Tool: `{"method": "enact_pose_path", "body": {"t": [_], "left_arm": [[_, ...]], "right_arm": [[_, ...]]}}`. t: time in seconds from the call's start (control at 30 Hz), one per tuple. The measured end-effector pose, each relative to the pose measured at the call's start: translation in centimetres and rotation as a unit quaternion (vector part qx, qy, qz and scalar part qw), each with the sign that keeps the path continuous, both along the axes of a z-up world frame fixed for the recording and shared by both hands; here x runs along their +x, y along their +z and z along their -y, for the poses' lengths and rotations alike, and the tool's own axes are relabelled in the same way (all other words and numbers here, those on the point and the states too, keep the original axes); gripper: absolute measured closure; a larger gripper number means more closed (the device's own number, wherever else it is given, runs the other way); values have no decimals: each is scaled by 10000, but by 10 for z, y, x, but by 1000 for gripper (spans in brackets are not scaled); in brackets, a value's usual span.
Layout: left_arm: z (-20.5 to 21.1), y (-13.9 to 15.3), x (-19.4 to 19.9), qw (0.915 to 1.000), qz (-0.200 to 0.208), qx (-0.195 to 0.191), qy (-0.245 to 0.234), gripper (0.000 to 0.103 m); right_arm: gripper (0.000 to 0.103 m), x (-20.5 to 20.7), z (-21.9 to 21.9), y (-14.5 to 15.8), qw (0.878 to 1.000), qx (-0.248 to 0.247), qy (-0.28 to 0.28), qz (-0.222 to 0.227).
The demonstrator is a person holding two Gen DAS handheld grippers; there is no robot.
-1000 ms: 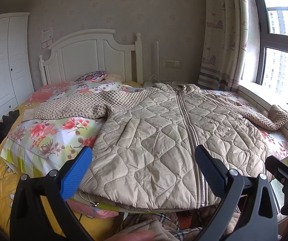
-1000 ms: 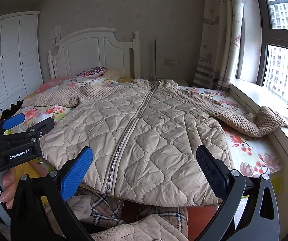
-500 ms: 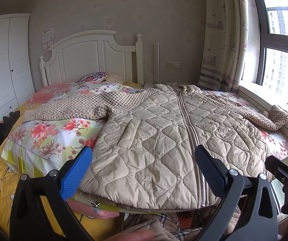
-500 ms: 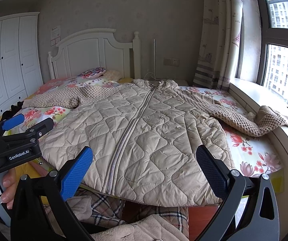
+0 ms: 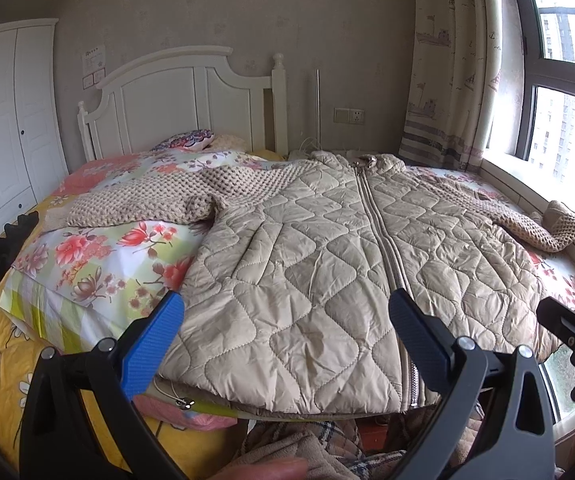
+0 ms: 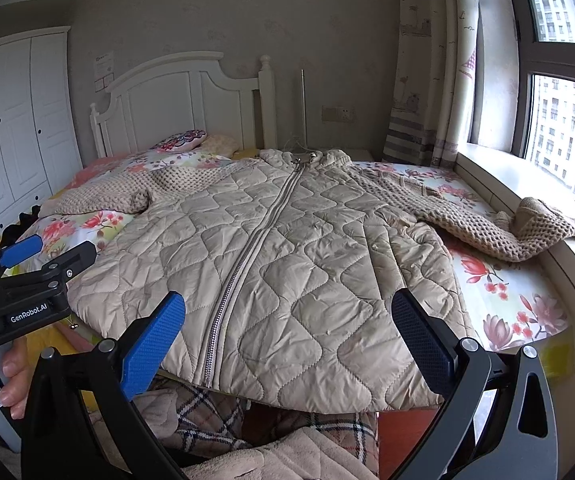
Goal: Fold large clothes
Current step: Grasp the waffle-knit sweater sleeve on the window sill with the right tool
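Note:
A beige quilted jacket (image 5: pixel 327 264) (image 6: pixel 287 256) with knitted sleeves lies zipped and face up across the bed, hem toward me. Its left sleeve (image 5: pixel 159 200) stretches over the floral bedding; its right sleeve (image 6: pixel 487 220) reaches the window sill. My left gripper (image 5: pixel 285 330) hovers open above the hem, left of the zipper, holding nothing. My right gripper (image 6: pixel 287 328) hangs open over the hem at the zipper, also empty. The left gripper (image 6: pixel 27 264) appears at the left edge of the right wrist view, held by a hand (image 6: pixel 11 376).
A white headboard (image 5: pixel 175 96) and a wardrobe (image 5: pixel 3 120) stand at the back left. A curtain (image 5: pixel 447 60) and window sill (image 6: pixel 527 184) border the right. A floral pillow (image 5: pixel 99 256) lies left of the jacket. Plaid trousers (image 6: pixel 207 412) show below the bed edge.
Both views have shifted only slightly; the jacket lies as before and both grippers stay open.

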State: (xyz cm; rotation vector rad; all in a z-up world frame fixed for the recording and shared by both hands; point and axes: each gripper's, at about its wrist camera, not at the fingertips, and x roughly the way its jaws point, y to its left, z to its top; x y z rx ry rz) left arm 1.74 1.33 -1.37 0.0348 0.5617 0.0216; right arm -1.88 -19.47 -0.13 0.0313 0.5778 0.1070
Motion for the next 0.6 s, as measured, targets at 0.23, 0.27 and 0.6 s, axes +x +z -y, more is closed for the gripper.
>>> {"method": "enact_pose_path", "body": {"t": [0.23,0.27,0.6], "left_arm": [[4,-28,71,9948,-825,-177,-567,2],[5,-33,91,9921,-1046,-146,-680,2],[-4,-77,244,9875,-1416,545,-436,2]], "right_arm": [[4,31,26,-21,9997,79,-176,-130],[4,38,35,-25,9994,152,-262,-194],[4,99,229,-53,9524,1540,-2585,-483]]}}
